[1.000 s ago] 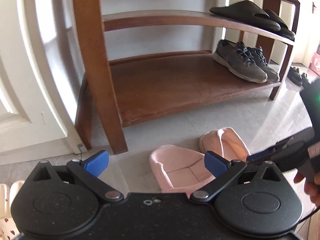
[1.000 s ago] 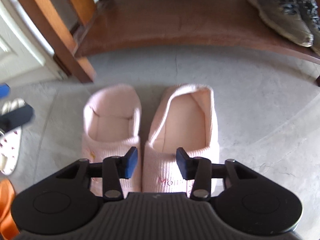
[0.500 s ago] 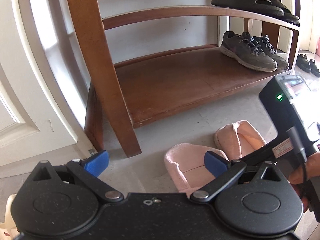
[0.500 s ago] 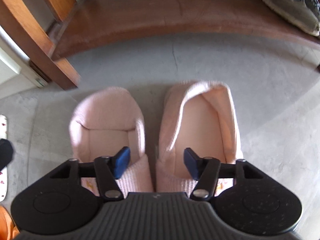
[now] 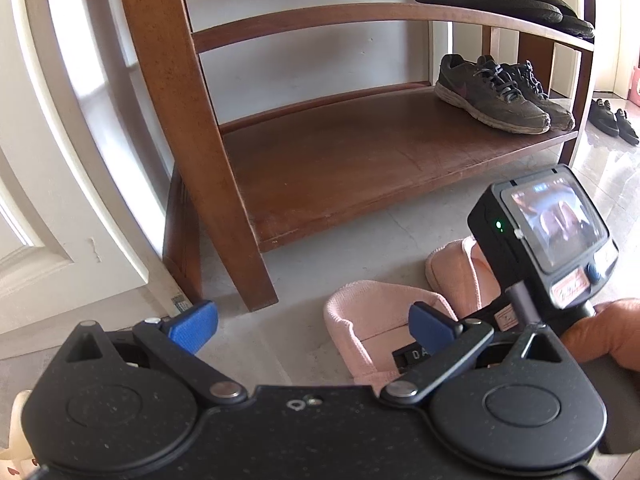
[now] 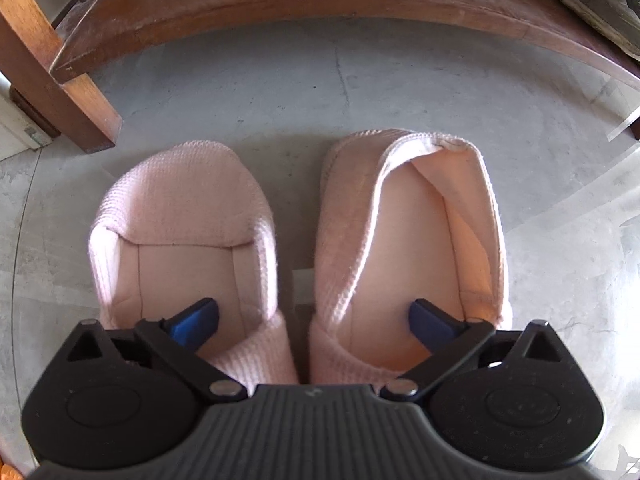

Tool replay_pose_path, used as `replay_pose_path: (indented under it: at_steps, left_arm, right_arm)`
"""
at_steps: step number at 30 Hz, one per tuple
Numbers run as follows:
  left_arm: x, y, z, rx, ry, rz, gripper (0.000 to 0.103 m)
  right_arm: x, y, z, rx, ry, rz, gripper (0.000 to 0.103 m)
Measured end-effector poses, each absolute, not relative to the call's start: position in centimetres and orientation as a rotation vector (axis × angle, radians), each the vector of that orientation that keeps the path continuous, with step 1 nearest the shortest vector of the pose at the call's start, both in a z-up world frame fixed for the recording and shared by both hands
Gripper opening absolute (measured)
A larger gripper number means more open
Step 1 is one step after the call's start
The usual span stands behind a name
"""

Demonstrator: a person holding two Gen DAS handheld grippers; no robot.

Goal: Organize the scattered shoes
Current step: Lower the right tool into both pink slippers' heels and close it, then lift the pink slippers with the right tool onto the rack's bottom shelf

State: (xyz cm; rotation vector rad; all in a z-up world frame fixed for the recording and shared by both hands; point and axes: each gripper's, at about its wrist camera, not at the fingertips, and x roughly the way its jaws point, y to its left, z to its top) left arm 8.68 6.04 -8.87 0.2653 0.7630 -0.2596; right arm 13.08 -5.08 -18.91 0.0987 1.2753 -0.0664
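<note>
Right tongs (image 6: 314, 320) lower, opening astride both pink slippers' (image 6: 404, 240) heels.

Wooden rack (image 5: 332, 160) on grey floor (image 6: 280, 92)

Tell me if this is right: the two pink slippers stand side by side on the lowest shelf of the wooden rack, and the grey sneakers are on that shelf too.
Not quite. The pink slippers stand side by side on the grey floor in front of the wooden rack, not on its lowest shelf; the right wrist view shows this. The grey sneakers are indeed on that shelf.
</note>
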Motion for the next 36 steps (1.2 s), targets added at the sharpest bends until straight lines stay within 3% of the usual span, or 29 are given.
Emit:
replay_pose_path:
  at_steps: [15, 20, 26, 30, 36]
  left_arm:
    - [8.7, 5.7, -9.5, 0.286, 0.78, -0.262, 0.102]
    - [8.7, 5.5, -9.5, 0.283, 0.777, -0.268, 0.102]
    - [8.6, 5.8, -9.1, 0.27, 0.763, -0.263, 0.102]
    - [8.6, 6.0, -9.2, 0.269, 0.776, -0.249, 0.102]
    - [8.6, 6.0, -9.1, 0.277, 0.767, -0.246, 0.102]
  right_arm:
    - [12.1, -4.9, -18.7, 0.079, 1.234, -0.062, 0.103]
    - [11.6, -4.7, -18.2, 0.073, 1.226, -0.055, 0.098]
    - [10.8, -4.7, -17.1, 0.022, 1.187, -0.005, 0.062]
    - [10.3, -4.3, -16.6, -0.015, 1.166, 0.049, 0.032]
    - [9.6, -5.6, -16.1, 0.071, 1.144, 0.077, 0.018]
